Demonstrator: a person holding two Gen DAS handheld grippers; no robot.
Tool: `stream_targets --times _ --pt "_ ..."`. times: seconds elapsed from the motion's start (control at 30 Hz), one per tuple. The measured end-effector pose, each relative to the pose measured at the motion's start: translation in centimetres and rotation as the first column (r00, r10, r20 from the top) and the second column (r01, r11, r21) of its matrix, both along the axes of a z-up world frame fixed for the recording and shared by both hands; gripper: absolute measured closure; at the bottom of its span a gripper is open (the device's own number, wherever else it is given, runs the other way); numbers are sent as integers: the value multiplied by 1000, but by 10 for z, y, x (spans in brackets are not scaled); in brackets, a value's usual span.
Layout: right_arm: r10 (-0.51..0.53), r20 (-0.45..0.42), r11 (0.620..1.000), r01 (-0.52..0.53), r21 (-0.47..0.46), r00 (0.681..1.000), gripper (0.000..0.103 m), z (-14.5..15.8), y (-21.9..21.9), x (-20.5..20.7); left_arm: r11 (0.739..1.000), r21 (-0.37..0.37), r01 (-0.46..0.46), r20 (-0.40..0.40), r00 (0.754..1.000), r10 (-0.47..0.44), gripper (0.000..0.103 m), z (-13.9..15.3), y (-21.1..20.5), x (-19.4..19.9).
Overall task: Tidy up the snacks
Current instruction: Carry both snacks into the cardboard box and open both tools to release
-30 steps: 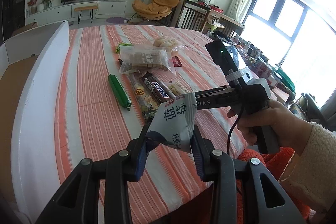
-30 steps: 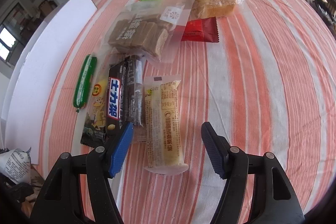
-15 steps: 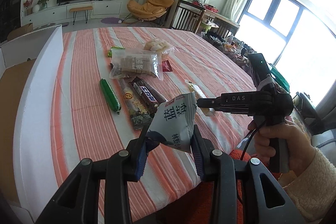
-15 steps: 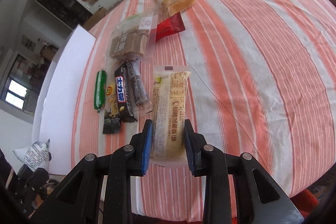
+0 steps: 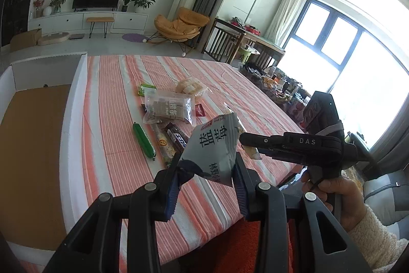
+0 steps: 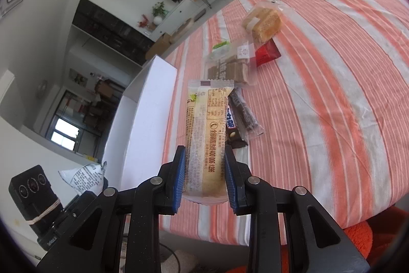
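My left gripper point(image 5: 205, 186) is shut on a grey-white blueberry snack packet point(image 5: 213, 147), held above the table's near edge; the packet also shows in the right wrist view point(image 6: 84, 177). My right gripper point(image 6: 204, 179) is shut on a long beige bread bar packet point(image 6: 205, 134), lifted off the striped tablecloth point(image 6: 332, 94). The right gripper's body point(image 5: 294, 145) shows to the right in the left wrist view. On the cloth lie a green sausage point(image 5: 143, 137), chocolate bars point(image 6: 241, 117), a clear biscuit bag point(image 5: 168, 109), a red packet point(image 6: 267, 54) and a wrapped bun point(image 6: 263, 22).
A white foam-walled box point(image 5: 74, 104) with a brown cardboard floor point(image 5: 30, 150) stands along the table's left side; its wall also shows in the right wrist view point(image 6: 150, 114). An orange-red rug point(image 6: 363, 237) lies below the near table edge.
My right gripper closed on the bread bar and lifted it off the cloth, drawing back toward the near edge. My left gripper kept hold of the blueberry packet and rose a little.
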State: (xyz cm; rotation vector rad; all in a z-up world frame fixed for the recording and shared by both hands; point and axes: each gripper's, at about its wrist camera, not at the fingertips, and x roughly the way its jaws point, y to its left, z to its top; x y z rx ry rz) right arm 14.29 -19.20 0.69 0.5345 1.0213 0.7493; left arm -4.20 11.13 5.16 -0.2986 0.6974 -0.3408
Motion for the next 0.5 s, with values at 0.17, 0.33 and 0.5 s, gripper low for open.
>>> stream_targets --times 0.17,0.33,0.5 --pt "96 39 994 -98 57 995 73 31 43 -14 987 23 -161 38 986 161 66 16 67 -16" --pt "276 27 950 -277 147 961 73 48 129 -27 929 62 -366 6 931 366 66 -1 149 -26" --pt "390 34 911 -391 130 920 73 42 225 -39 833 172 -525 -38 842 539 65 -36 208 -32"
